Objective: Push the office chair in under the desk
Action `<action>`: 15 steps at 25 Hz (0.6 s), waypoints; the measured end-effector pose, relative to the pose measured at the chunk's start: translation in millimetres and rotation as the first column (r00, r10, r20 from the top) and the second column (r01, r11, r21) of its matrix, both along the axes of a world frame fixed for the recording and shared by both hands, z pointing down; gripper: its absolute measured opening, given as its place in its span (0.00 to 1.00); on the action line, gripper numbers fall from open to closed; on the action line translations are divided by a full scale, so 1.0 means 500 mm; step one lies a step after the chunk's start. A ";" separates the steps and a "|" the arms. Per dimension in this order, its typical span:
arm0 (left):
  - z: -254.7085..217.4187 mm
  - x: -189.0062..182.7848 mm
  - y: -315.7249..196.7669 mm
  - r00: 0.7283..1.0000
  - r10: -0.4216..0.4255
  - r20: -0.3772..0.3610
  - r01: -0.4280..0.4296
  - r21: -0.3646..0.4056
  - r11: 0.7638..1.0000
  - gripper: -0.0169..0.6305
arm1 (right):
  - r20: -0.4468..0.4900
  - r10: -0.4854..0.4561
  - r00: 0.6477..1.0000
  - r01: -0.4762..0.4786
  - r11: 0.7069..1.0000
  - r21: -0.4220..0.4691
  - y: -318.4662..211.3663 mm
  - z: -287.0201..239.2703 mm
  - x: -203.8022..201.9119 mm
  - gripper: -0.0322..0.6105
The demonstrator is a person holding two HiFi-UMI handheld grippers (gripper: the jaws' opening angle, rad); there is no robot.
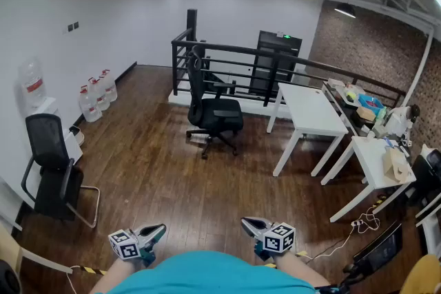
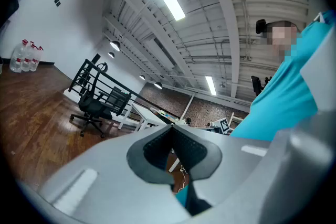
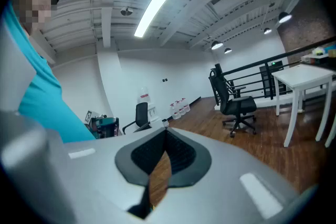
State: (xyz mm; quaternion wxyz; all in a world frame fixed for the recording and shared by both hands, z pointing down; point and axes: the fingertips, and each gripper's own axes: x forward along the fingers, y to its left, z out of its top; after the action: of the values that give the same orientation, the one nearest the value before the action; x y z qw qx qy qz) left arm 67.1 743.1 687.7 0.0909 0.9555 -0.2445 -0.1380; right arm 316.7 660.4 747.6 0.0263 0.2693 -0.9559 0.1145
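A black office chair on castors stands on the wooden floor, left of a white desk and apart from it. The chair shows far off in the left gripper view, and the chair with the desk in the right gripper view. My left gripper and right gripper are held low, close to my body, far from the chair. Both are shut with nothing between the jaws.
A black metal railing runs behind the chair and desk. A second white desk with clutter stands at the right. A black cantilever chair sits by the left wall, with several water bottles farther back. Cables lie on the floor.
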 end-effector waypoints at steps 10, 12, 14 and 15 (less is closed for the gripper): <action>0.060 0.124 -0.095 0.997 -0.073 -0.010 0.072 -0.070 0.995 0.07 | -0.028 -0.085 0.996 0.085 0.996 0.004 -0.110 0.018 0.098 0.05; 0.064 0.130 -0.110 0.997 -0.074 -0.006 0.074 -0.073 0.995 0.07 | -0.036 -0.108 0.993 0.108 0.994 -0.001 -0.138 0.028 0.088 0.05; 0.111 0.094 -0.145 0.994 -0.113 -0.012 0.110 -0.133 0.985 0.07 | -0.042 -0.126 0.991 0.126 0.992 -0.005 -0.168 0.033 0.064 0.05; 0.135 0.069 -0.164 0.991 -0.132 -0.016 0.128 -0.161 0.979 0.07 | -0.045 -0.133 0.990 0.132 0.991 -0.007 -0.182 0.035 0.048 0.05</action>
State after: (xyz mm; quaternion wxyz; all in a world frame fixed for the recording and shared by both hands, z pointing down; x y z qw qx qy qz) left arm 101.5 661.3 755.0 0.1610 0.9252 -0.3153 -0.1362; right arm 340.6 569.3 765.2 0.0560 0.2076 -0.9706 0.1081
